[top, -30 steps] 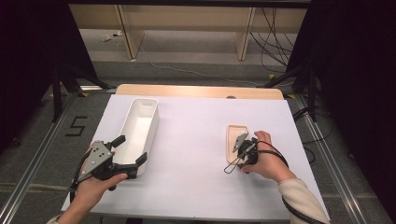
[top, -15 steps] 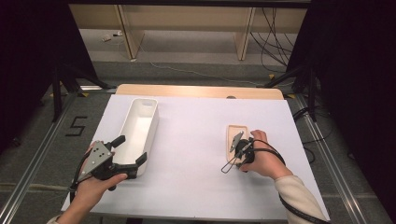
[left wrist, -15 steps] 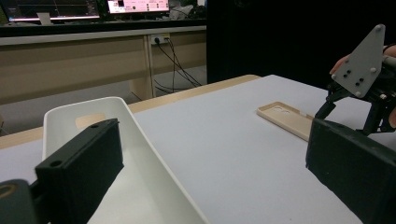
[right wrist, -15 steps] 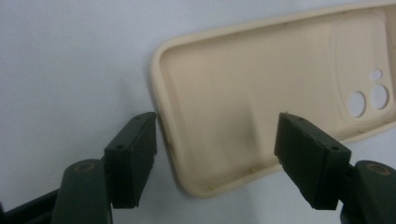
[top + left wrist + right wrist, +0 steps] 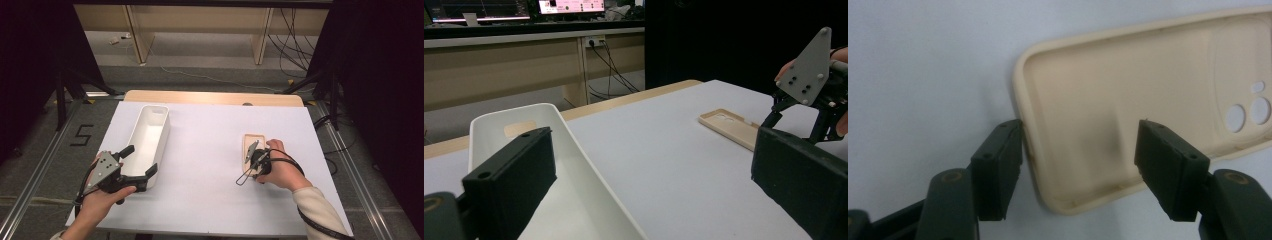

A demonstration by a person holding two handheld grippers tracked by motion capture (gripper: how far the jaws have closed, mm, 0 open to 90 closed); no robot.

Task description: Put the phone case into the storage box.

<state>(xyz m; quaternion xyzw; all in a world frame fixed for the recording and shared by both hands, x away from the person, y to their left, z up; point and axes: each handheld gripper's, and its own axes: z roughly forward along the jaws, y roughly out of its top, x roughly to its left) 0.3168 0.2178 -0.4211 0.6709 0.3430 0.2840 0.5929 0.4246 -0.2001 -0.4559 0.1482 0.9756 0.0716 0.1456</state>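
high view: one beige phone case (image 5: 248,150), one white bin (image 5: 148,138); right hand-held gripper (image 5: 1080,150) closing astride case corner, seemingly unpinched.

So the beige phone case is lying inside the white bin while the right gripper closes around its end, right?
Not quite: the phone case lies on the table, apart from the white bin, as the high view shows. The right gripper does straddle its end, jaws just closing.
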